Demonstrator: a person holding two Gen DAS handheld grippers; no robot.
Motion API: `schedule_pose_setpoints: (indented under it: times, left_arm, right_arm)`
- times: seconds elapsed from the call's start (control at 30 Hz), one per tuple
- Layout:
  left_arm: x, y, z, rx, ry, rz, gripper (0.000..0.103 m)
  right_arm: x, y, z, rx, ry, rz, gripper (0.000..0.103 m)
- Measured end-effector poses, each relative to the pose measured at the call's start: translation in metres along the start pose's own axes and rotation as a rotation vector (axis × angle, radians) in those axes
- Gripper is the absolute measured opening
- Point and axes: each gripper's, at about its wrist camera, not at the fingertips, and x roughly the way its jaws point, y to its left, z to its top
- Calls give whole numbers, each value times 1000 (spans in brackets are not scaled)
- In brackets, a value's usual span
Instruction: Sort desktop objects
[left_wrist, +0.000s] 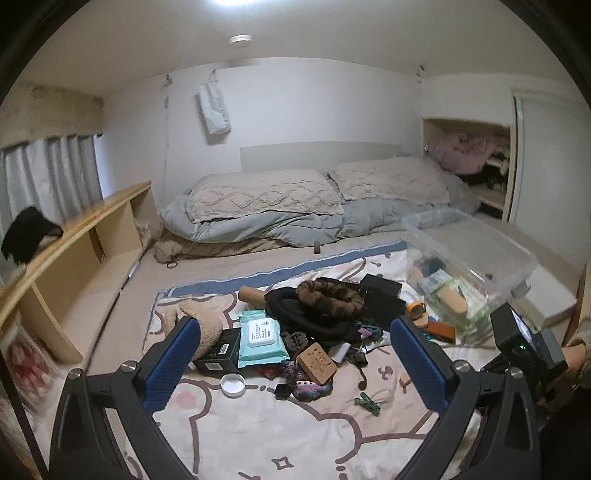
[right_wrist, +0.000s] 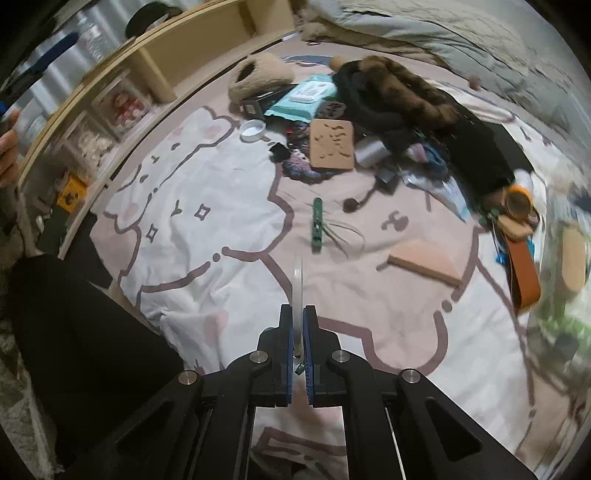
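The right gripper (right_wrist: 297, 321) pinches a thin clear disc (right_wrist: 297, 280) edge-on between its pads, above the printed blanket (right_wrist: 221, 206), nearer the camera than the green clip (right_wrist: 317, 221). The left gripper (left_wrist: 295, 354) stands wide, holding nothing, above the same blanket.

Right wrist view: the clear storage bin (right_wrist: 565, 258) at the right edge is smeared by motion blur and cut off by the frame, its contents unreadable. The thin translucent disc (right_wrist: 297, 284) pinched in the right claw (right_wrist: 296, 325) appears edge-on, its face unseen. Print on the teal wipes pack (right_wrist: 303, 99) is too small to read. Left wrist view: the black fur-trimmed garment (left_wrist: 325, 306) covers the items beneath it; the person's hand (left_wrist: 576, 358) is cropped at the right edge.
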Motion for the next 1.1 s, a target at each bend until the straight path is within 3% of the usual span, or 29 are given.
schedule_pose_setpoints:
  times: [0.17,0.33,0.47,0.63,0.77,0.93,1.03,1.07,1.1]
  left_arm:
    - [14,-24,-14,-16,-10,-55,103]
    - [51,-45,-42,-72,37,-36,103]
    - [94,-60,-79,-178,127,-23,103]
    - [145,-79,-124,-291,293,-45,103]
    - [172,-98,-143,-257,360,-12,103]
    - [198,-102,-163,-273,442,43,103]
    - [211,-98,-172,-260,485,110,103]
    - [214,-97,-176,-259,499,127,103]
    - [218,-94,-180,-260,514,140,103]
  right_arm:
    - [14,-19,-8,123,-31,18,6]
    - [30,-35,-22,272,-69,9,6]
    - [33,-41,-36,381,-165,11,6]
    - [43,-48,-44,475,-199,16,6]
    - [50,-53,-50,477,-195,-52,6]
    - [52,-72,-55,539,-190,-50,8]
    - [52,-76,-58,553,-183,-71,25]
    - [52,-77,-60,558,-186,-67,42]
    - [52,-78,-62,568,-190,-58,68]
